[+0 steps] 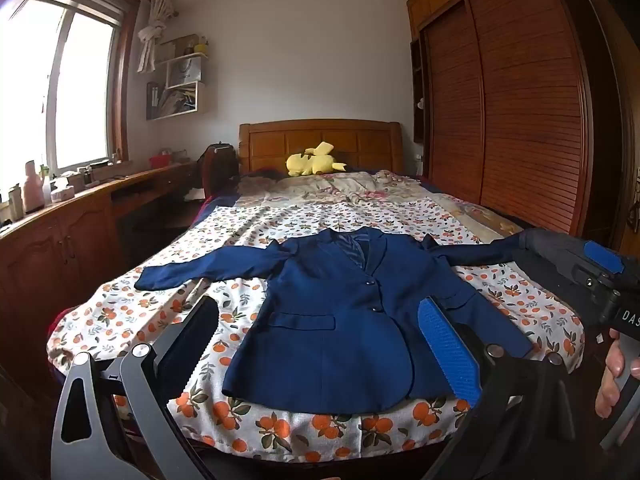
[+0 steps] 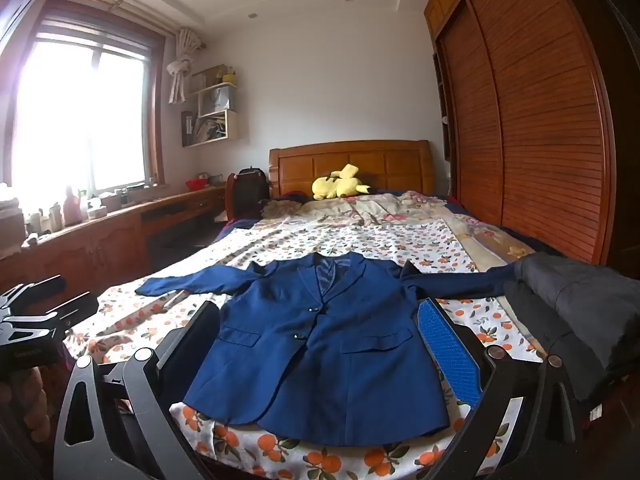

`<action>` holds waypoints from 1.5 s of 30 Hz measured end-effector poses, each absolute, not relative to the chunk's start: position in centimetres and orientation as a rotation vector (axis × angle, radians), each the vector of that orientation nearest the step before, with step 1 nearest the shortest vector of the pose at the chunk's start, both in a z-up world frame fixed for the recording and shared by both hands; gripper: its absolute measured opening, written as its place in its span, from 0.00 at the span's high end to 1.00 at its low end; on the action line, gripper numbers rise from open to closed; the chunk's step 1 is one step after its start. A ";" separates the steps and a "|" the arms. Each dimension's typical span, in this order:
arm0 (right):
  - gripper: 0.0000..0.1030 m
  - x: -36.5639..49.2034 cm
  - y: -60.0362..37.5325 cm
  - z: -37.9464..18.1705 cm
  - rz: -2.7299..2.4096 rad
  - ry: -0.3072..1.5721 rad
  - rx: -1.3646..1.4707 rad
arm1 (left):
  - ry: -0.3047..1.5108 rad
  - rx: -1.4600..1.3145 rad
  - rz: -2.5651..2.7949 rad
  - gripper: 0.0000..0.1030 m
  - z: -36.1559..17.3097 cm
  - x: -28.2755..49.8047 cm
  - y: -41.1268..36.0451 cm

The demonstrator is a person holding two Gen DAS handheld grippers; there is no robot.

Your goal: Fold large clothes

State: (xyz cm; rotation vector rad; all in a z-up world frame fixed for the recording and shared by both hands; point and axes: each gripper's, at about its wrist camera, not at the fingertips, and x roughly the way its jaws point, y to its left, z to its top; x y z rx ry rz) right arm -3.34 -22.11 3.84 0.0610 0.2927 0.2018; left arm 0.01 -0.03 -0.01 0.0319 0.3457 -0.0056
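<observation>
Nearest, the left hand-held gripper (image 1: 320,344) and the right hand-held gripper (image 2: 320,348) hovered with jaws spread wide and nothing between them. Just beyond, the navy blazer (image 1: 340,312) lay face up, buttoned, sleeves outstretched, on the orange-print sheet (image 1: 160,320) at the foot of the bed (image 1: 320,140). It looked soft but structured, fairly weighty, likely stiff at shoulders and lapels; the sleeve cuff (image 1: 148,280) or hem corners seemed the best holds.

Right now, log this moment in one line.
stage: pre-fold | blazer: flat on bed, sleeves spread | left gripper: open | right gripper: open
</observation>
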 end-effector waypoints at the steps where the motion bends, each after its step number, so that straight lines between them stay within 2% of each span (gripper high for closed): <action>1: 0.07 -3.3 -22.1 3.8 0.202 0.293 0.061 | 0.346 0.032 -0.006 0.02 0.0 0.0 0.0; 45: 0.07 -3.3 -22.2 3.6 0.204 0.285 0.061 | 0.317 0.050 -0.004 0.02 1.1 -1.4 -0.8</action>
